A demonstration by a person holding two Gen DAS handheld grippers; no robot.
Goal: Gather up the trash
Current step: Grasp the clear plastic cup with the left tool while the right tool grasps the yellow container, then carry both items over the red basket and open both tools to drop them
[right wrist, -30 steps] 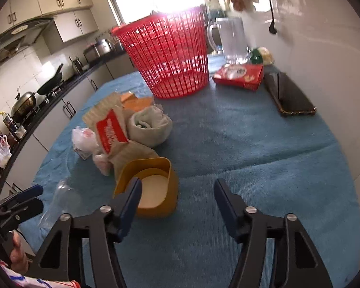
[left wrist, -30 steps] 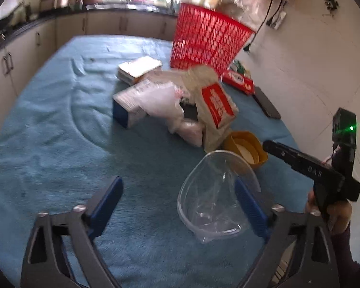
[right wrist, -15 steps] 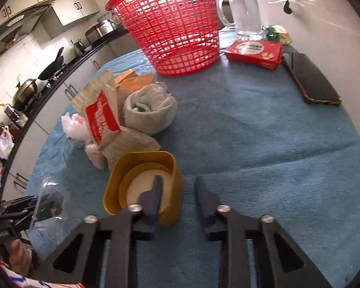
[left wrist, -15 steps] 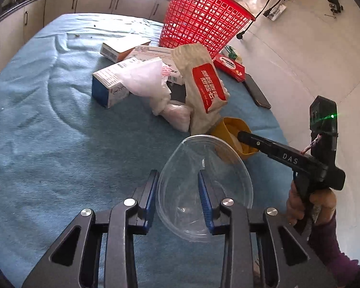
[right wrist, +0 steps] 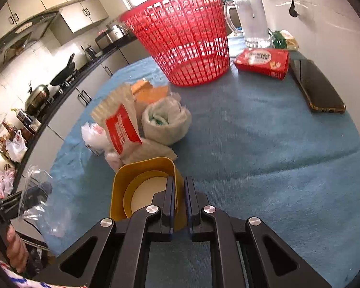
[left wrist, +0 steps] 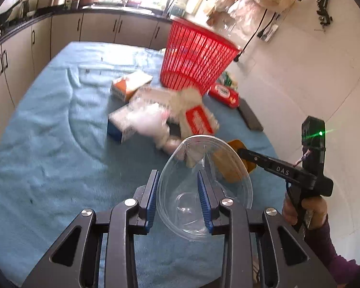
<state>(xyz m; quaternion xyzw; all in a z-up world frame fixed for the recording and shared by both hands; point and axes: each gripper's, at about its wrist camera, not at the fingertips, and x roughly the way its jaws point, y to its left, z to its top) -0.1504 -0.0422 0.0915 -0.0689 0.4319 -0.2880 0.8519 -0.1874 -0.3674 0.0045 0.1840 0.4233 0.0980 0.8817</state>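
My left gripper (left wrist: 177,180) is shut on the near rim of a clear plastic container (left wrist: 228,192) and holds it lifted above the blue cloth. My right gripper (right wrist: 179,189) is shut on the wall of a yellow cup (right wrist: 132,175), also in the left wrist view (left wrist: 235,144). A red mesh basket (left wrist: 194,57) stands at the far side (right wrist: 184,36). A pile of trash lies before it: a red-and-white packet (right wrist: 122,127), a rolled white bag (right wrist: 165,120), crumpled plastic (left wrist: 146,120) and boxes (left wrist: 129,86).
A red box (right wrist: 264,62), a dark phone (right wrist: 316,91) and a glass jug (right wrist: 252,21) lie by the white wall on the right. The blue cloth (left wrist: 48,132) covers the table. Kitchen cabinets and counter run along the left and back.
Both grippers went from open to shut: the left on the clear container, now lifted, the right on the yellow cup's wall. Both views moved nearer the basket.
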